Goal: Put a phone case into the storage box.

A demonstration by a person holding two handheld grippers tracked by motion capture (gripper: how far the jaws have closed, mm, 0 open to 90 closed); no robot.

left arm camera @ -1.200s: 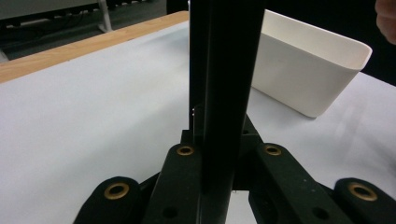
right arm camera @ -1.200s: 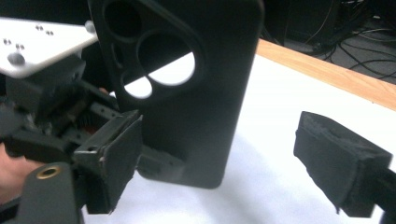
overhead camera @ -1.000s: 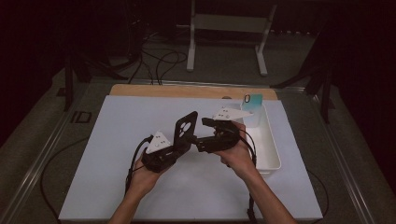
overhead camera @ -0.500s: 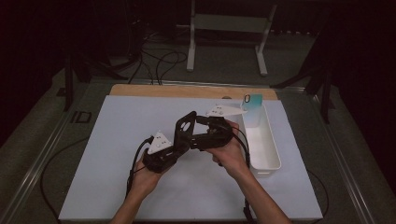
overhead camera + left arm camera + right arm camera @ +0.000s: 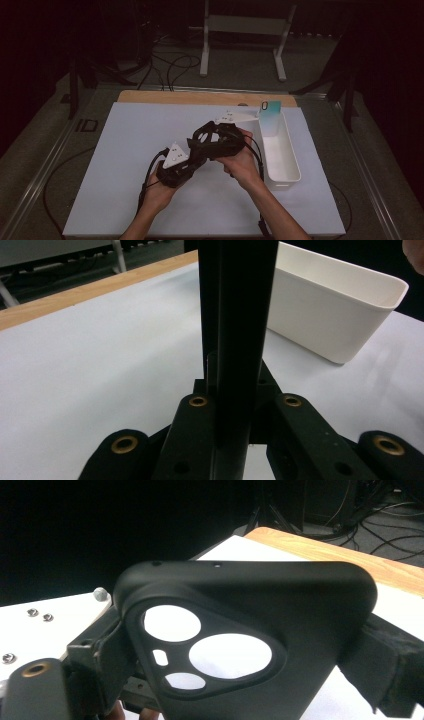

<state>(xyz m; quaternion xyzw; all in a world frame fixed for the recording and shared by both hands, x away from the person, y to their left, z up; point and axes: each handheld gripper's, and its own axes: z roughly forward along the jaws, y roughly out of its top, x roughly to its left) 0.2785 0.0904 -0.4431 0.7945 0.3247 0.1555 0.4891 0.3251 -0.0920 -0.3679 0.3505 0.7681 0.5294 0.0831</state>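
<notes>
While both tongs gripped the black phone case (image 5: 260,645) above the counter (image 5: 125,150), binning in the white bin (image 5: 282,160) remained.

Count of things on and over the tabletop

There were two hand-held grippers, the left hand-held gripper (image 5: 192,150) and the right hand-held gripper (image 5: 210,135), one in each of the person's two hands, each topped by one grey three-cornered plate. One black phone case (image 5: 240,640) sat between them, with four cut-outs in its camera corner. One white bin (image 5: 280,155) stood by the right edge of the one tabletop (image 5: 125,150), and one teal card (image 5: 270,112) stood at the bin's far end.
</notes>
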